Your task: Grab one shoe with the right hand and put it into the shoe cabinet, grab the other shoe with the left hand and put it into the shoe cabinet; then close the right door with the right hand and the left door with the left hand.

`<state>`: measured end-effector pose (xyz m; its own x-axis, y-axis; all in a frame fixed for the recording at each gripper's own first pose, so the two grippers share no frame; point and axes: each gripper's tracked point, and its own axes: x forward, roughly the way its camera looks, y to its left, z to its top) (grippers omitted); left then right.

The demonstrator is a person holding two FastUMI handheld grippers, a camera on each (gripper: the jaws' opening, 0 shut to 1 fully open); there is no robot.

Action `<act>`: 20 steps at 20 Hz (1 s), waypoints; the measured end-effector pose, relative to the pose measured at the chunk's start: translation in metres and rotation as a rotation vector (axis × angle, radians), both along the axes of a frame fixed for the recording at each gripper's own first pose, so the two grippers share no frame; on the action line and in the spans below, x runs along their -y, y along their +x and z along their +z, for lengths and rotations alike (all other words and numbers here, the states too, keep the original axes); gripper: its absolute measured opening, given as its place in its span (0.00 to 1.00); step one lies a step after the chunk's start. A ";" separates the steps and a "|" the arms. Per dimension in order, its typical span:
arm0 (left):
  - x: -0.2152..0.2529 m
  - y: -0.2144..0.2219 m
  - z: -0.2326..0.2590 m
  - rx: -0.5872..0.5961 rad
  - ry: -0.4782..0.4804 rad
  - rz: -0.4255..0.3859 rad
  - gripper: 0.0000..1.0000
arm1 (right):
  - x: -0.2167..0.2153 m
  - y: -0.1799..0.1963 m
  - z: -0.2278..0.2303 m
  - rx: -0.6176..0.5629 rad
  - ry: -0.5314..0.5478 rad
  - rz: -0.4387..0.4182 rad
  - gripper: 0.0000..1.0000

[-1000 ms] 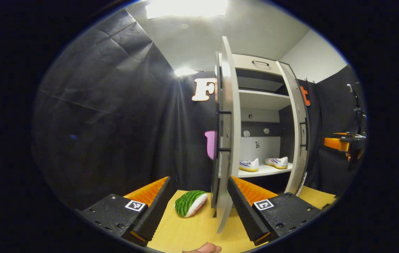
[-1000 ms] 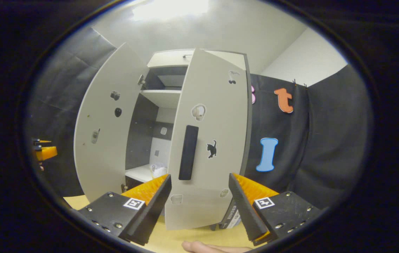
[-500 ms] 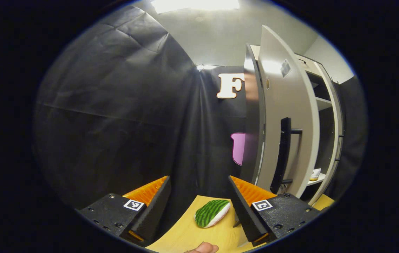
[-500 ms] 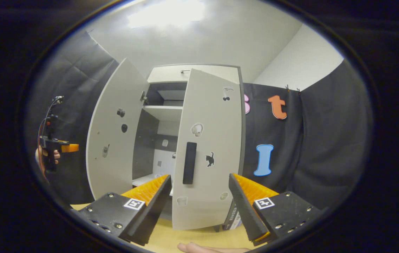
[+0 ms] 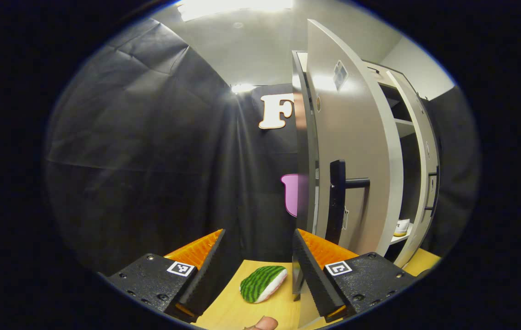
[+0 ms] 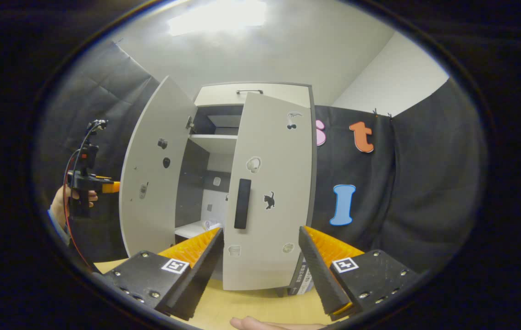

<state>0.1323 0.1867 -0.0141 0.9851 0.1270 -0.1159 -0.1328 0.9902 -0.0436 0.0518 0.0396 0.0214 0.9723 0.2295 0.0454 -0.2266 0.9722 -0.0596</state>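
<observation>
In the left gripper view the shoe cabinet's left door (image 5: 357,151) shows its outer face, with its black bar handle (image 5: 336,201) just right of my open left gripper (image 5: 258,238). Past the door's edge a white shoe (image 5: 401,226) sits on the lower shelf. In the right gripper view the cabinet (image 6: 251,91) stands ahead. Its left door (image 6: 157,169) hangs wide open and its right door (image 6: 269,192) is partly closed. My open right gripper (image 6: 261,234) sits a short way in front of that door's black handle (image 6: 242,203). A bit of a shoe (image 6: 210,224) shows in the gap. The left gripper (image 6: 91,183), in a hand, is behind the left door.
A green striped watermelon-slice toy (image 5: 263,283) lies on the wooden tabletop (image 5: 228,307) between my left fingers. The cabinet stands on that tabletop (image 6: 251,305). Black cloth walls close in on the sides and behind. A fingertip (image 6: 279,324) shows at the bottom edge.
My left gripper has swung from facing the cabinet's inside round to the outer side of the left door. My right gripper has backed away slightly from the right door.
</observation>
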 end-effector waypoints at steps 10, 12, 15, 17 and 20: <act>0.080 0.012 -0.020 -0.077 -0.153 -0.171 0.92 | 0.029 -0.003 -0.020 -0.020 0.018 -0.027 0.98; 0.080 0.014 -0.019 -0.074 -0.157 -0.167 0.92 | 0.042 -0.004 -0.026 -0.027 0.014 -0.048 0.98; 0.086 0.019 -0.016 -0.059 -0.162 -0.171 0.91 | 0.054 -0.006 -0.034 -0.049 0.029 -0.053 0.98; 0.090 0.020 -0.018 -0.067 -0.178 -0.190 0.87 | 0.054 -0.005 -0.037 -0.057 0.046 -0.041 0.98; 0.103 0.020 -0.027 -0.083 -0.211 -0.242 0.92 | 0.051 -0.003 -0.045 -0.067 0.052 -0.027 0.98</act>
